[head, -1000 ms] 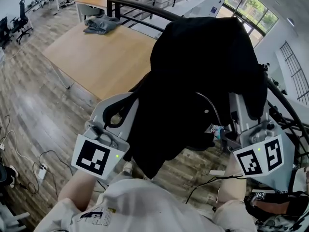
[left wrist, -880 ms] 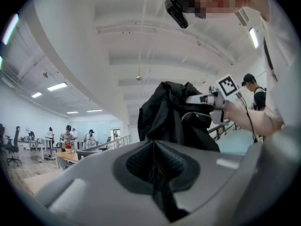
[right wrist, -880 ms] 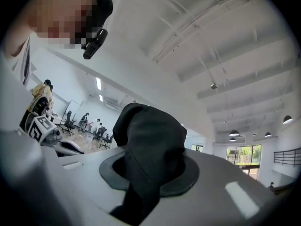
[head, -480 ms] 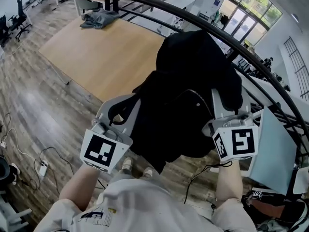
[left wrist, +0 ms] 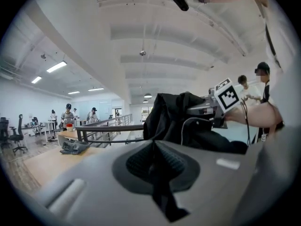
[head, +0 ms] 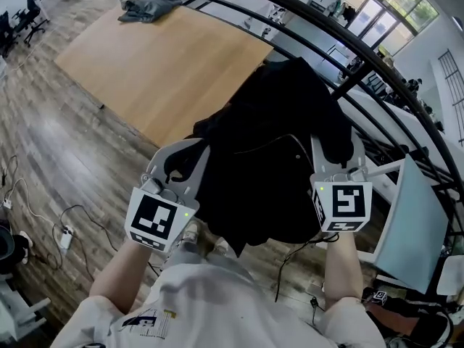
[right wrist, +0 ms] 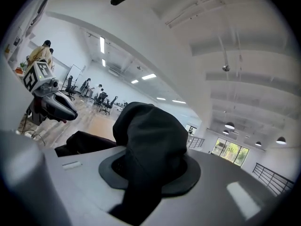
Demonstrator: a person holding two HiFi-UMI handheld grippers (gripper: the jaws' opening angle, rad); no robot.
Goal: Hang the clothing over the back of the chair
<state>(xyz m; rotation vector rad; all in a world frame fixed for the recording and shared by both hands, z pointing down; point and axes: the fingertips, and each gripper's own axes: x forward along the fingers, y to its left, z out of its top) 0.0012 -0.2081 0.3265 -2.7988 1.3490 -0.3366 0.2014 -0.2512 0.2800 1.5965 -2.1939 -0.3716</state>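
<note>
The black zip-up fabric jacket [head: 268, 158] hangs spread crosswise between the left gripper [left wrist: 155, 166] and right gripper [right wrist: 146, 171], each clamped on its cloth.

Bright, even light from far windows [right wrist: 230, 152] and ceiling strip lights [left wrist: 56, 66]; the black clothing [head: 275, 158] shows flat, detail lost; both my gripper views bend, darkening at edges.

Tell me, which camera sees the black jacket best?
The head view. It looks down on most of the black jacket, held up in the air. The left gripper view shows only a bunched part, plus a strip pinched in its fingers. The right gripper view shows just a close dark lump.
</note>
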